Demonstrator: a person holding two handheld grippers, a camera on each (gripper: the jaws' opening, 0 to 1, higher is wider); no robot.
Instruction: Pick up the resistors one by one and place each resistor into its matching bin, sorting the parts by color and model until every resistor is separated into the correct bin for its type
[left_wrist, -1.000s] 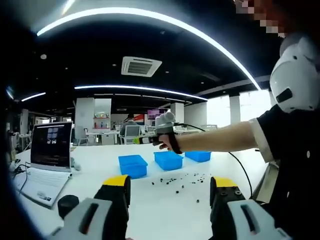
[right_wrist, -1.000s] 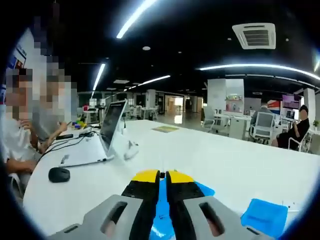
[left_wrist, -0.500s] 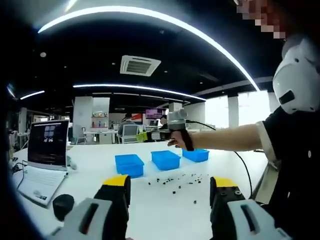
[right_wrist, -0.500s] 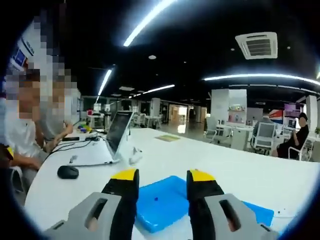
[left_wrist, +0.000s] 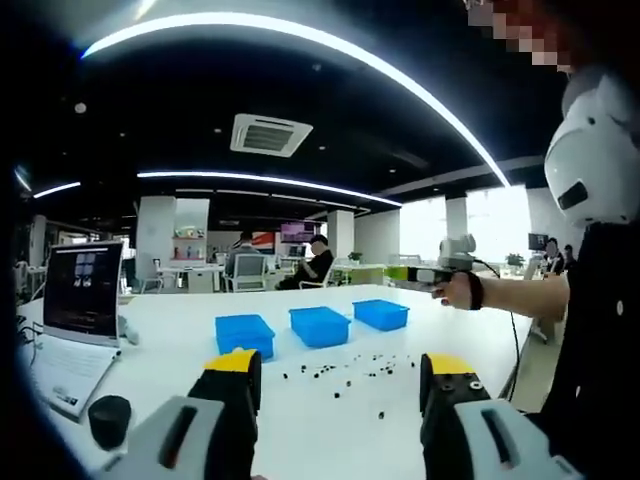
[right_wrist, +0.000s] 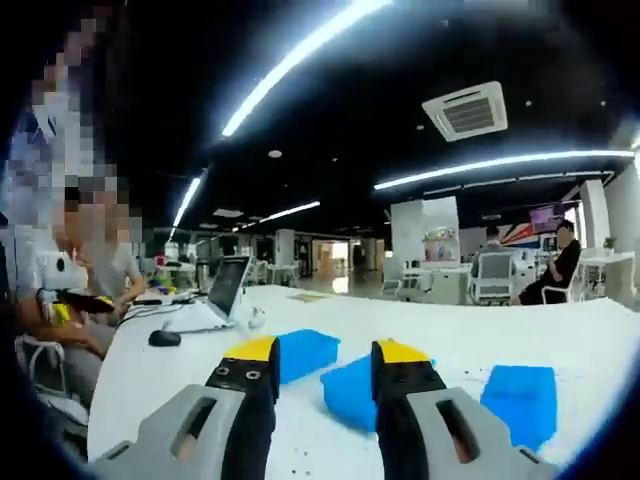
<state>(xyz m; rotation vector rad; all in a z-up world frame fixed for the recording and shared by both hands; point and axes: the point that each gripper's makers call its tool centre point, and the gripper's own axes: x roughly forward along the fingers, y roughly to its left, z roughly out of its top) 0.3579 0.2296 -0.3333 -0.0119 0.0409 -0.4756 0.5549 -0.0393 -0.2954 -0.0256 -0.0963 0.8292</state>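
Three blue bins stand in a row on the white table: left bin (left_wrist: 244, 333), middle bin (left_wrist: 319, 325), right bin (left_wrist: 381, 314). Several small dark resistors (left_wrist: 345, 371) lie scattered in front of them. My left gripper (left_wrist: 342, 366) is open and holds nothing, hovering short of the resistors. My right gripper (left_wrist: 432, 274), held in a hand, floats to the right of the bins and above the table's edge. In the right gripper view the right gripper (right_wrist: 326, 352) is open and holds nothing, with the bins (right_wrist: 304, 352) (right_wrist: 351, 391) (right_wrist: 520, 401) beyond its jaws.
An open laptop (left_wrist: 76, 318) and a black mouse (left_wrist: 108, 419) sit at the table's left end. The person's torso (left_wrist: 600, 330) fills the right side. People sit at the table's far end (right_wrist: 95, 280), near the laptop (right_wrist: 222, 296) and mouse (right_wrist: 163, 338).
My right gripper went from shut to open over a blue bin, then pulled back to the right, clear of the bins. The left gripper stayed open and turned slightly.
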